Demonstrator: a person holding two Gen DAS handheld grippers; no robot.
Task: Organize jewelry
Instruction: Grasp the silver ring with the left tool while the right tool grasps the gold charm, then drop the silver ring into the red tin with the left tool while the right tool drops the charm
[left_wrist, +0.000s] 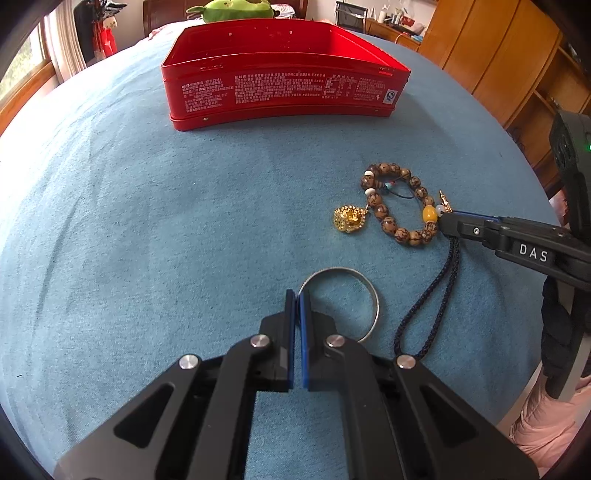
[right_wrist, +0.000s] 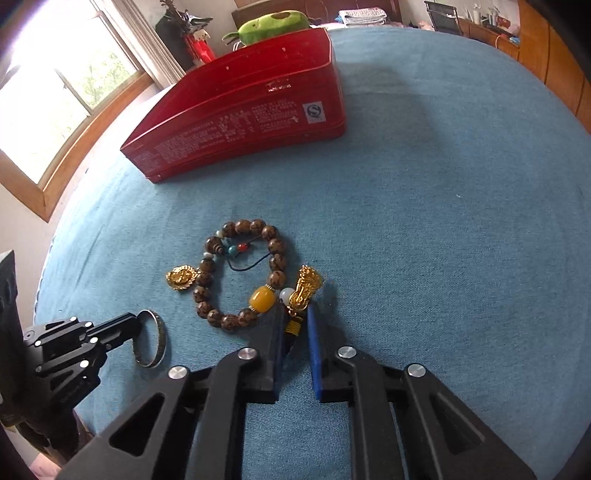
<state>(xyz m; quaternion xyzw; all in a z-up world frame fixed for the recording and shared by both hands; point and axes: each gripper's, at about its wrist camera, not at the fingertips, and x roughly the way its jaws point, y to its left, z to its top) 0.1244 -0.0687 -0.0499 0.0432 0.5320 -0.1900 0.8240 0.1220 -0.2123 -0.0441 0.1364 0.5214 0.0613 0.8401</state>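
A silver bangle (left_wrist: 364, 291) lies on the blue cloth; my left gripper (left_wrist: 298, 295) is shut on its near-left rim. It also shows in the right wrist view (right_wrist: 157, 341). A brown bead bracelet (left_wrist: 400, 206) with a yellow bead lies further right, next to a gold charm (left_wrist: 349, 218). My right gripper (right_wrist: 297, 314) has its jaws narrowly apart around a gold figurine pendant (right_wrist: 304, 288) on a dark blue cord (left_wrist: 432, 295); it touches the pendant's lower end, beside the bracelet (right_wrist: 240, 273). An open red tin (left_wrist: 284, 74) stands behind.
The blue cloth (left_wrist: 147, 206) covers a round table. A green plush toy (left_wrist: 236, 9) sits behind the tin. A window (right_wrist: 55, 92) is at the left, wooden cabinets (left_wrist: 509, 62) at the right.
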